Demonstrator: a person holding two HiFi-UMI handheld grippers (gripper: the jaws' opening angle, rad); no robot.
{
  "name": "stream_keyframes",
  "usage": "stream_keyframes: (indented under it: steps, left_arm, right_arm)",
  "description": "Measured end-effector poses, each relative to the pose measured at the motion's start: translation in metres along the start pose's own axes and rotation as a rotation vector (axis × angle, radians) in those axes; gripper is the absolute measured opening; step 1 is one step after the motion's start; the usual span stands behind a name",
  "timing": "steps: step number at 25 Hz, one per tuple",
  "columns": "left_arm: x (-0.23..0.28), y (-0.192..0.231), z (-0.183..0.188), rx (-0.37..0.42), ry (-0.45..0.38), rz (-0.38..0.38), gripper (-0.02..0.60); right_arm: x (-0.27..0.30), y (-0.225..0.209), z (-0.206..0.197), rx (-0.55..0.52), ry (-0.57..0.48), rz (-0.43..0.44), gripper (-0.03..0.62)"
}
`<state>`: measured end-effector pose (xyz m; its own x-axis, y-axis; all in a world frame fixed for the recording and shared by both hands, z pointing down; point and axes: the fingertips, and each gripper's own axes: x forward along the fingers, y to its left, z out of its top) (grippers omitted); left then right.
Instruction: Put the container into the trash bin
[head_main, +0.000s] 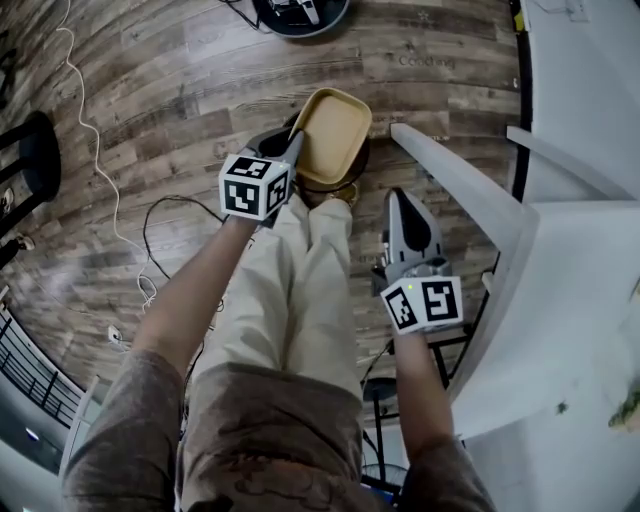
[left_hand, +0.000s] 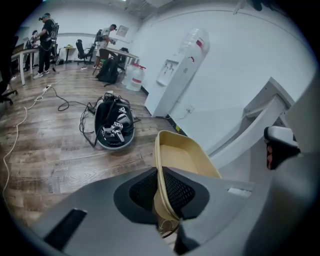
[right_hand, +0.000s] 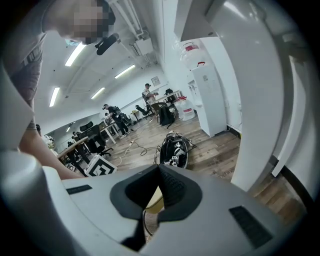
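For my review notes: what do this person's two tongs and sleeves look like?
Both the left tongs and the right tongs have grey plastic bodies with black mesh-textured pads. Each carries a white cube printed with black square markers. The person wears short brownish-grey sleeves.

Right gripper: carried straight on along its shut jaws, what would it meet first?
Probably the wooden floor close by the black case. The right gripper aims above the container, so its line clears that. Depth is unclear.
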<state>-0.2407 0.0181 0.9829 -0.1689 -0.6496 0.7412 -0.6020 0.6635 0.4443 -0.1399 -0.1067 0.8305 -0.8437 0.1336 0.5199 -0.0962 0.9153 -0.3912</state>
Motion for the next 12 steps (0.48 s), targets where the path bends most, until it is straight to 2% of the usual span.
stream_keyframes:
  steps: [5, 12]
  left_arm:
    - [0.029, 0.007, -0.036, -0.011, 0.066, 0.018, 0.025]
    - [0.057, 0.03, -0.09, 0.016, 0.244, 0.088, 0.025]
  right_arm:
    - [-0.002, -0.004, -0.006, -0.001, 0.009, 0.008, 0.002]
    - [-0.001, -0.006, -0.015, 0.008, 0.018, 0.009, 0.002]
